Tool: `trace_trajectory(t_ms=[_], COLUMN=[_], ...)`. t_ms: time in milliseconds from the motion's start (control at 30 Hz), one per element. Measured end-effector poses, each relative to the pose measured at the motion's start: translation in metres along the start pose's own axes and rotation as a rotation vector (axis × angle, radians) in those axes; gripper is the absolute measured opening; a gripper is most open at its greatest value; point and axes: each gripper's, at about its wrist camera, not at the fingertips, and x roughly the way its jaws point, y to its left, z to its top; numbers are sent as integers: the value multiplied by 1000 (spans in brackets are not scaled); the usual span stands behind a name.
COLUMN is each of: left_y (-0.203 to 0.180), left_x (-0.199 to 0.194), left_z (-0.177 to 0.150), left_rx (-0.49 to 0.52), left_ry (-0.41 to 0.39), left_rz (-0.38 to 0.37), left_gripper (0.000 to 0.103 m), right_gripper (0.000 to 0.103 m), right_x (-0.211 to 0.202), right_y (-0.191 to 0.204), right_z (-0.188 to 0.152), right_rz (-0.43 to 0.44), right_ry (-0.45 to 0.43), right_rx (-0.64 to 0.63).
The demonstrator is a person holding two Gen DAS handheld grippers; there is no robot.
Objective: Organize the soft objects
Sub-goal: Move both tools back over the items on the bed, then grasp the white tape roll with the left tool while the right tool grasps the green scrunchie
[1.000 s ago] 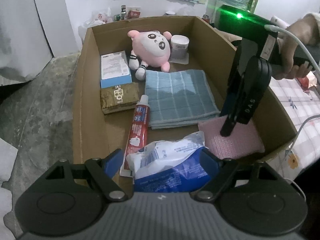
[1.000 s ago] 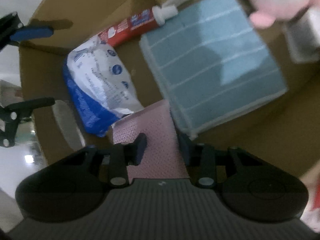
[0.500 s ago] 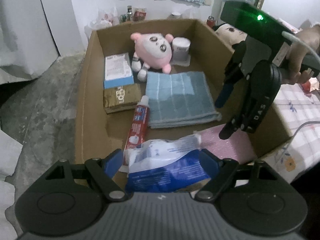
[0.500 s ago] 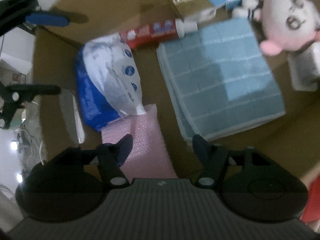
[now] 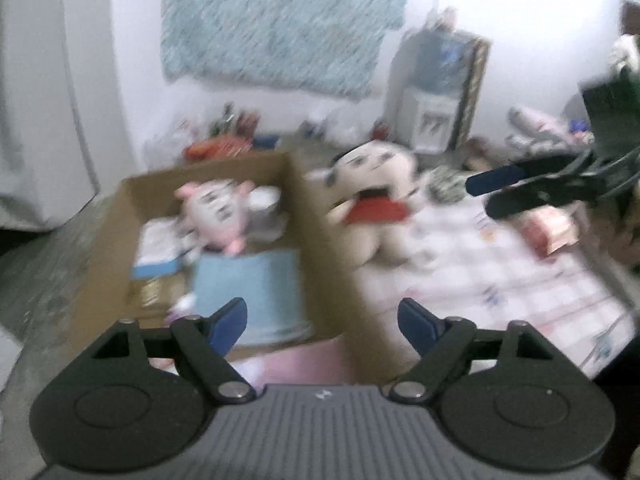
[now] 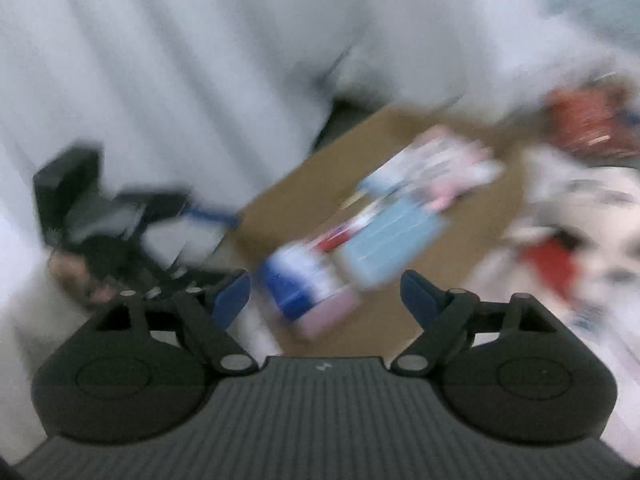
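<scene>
Both views are smeared by motion. The left hand-held gripper stands wide, its blue pads apart with nothing between them; beyond the gap lie the near wall of the box and the towel inside it. The right hand-held gripper also stands wide and holds nothing — its jaws have just been opening, and the pink pad it pinched lies free in the near corner of the box, just beside the blue-and-white bag.

In the box, the blue towel lies flat near the middle, the pink plush sits behind it toward the far wall, and a white cup stands beside the plush. A flat blue-edged packet lies to the left of the towel. In the right wrist view a red tube shows between bag and towel, too blurred to say more.

Outside the box, a cream plush with a red shirt lies on the checked bed cover — close to the box wall, not in it
</scene>
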Motion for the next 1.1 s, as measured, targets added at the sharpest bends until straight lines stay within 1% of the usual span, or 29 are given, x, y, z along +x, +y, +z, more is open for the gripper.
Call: trace_trajectory(t_ms=[33,100,133,167,233,300,333,367,400,433,500,567,600,633,667,700,800,833,933,967,1000,1033,1067,1100], left_y=[-15,-47,-63,-81,-112,-140,-151,-160,-168,-172,-175,-171,-170,-168,-166,-165,-166,-167,-166,-169,-170,-168,-164,-163], left_x=[6,21,31,43,67,96,113,131,149,164,194,220,230,240,247,248,249,252,269,272,271,270,268,267], left_z=[1,4,7,9,13,12,12,10,9,7,3,-1,-2,-4,-4,-5,1,3,9,10,10,10,9,9], left_rx=[-5,6,25,47,99,134,141,140,137,129,89,70,72,65,60,69,123,122,119,141,152,140,111,105], left_ry=[-19,-47,-56,-61,-58,-45,-33,-24,-14,-8,-5,1,-10,-1,9,-6,-8,3,75,86,94,94,96,98], left_rz=[-23,-75,-97,-109,-119,-121,-123,-114,-99,-87,-66,-34,-33,-29,-27,-22,-25,-30,-35,-17,0,3,-24,-38], left_gripper=[82,82,81,80,77,68,66,61,57,56,49,46,46,46,46,48,50,50,49,43,30,19,20,20], right_gripper=[83,83,83,83,83,82,82,82,82,82,82,82,82,82,82,82,82,82,82,82,82,82,83,82], right_x=[-24,-66,-83,-95,-109,-113,-113,-110,-108,-105,-99,-94,-85,-79,-70,-67,-69,-70,-76,-78,-82,-83,-82,-81], right_y=[-6,-17,-27,-37,-59,-80,-91,-100,-111,-124,-152,-177,-184,-194,-200,-207,-219,-220,-221,-222,-221,-221,-220,-220], right_z=[-18,-58,-77,-92,-114,-125,-127,-129,-127,-124,-118,-112,-111,-107,-107,-111,-127,-129,-130,-130,-130,-130,-130,-130], right_rz=[-70,-242,-323,-382,-476,-574,-609,-633,-648,-646,-617,-615,-635,-653,-663,-660,-627,-633,-660,-653,-642,-639,-642,-646], right_ry=[-91,-267,-323,-346,-356,-343,-333,-330,-330,-323,-317,-319,-318,-305,-289,-282,-288,-286,-300,-310,-320,-323,-322,-316], right_rx=[20,67,108,149,209,238,235,227,220,227,280,317,319,314,316,329,373,369,373,386,398,402,402,399])
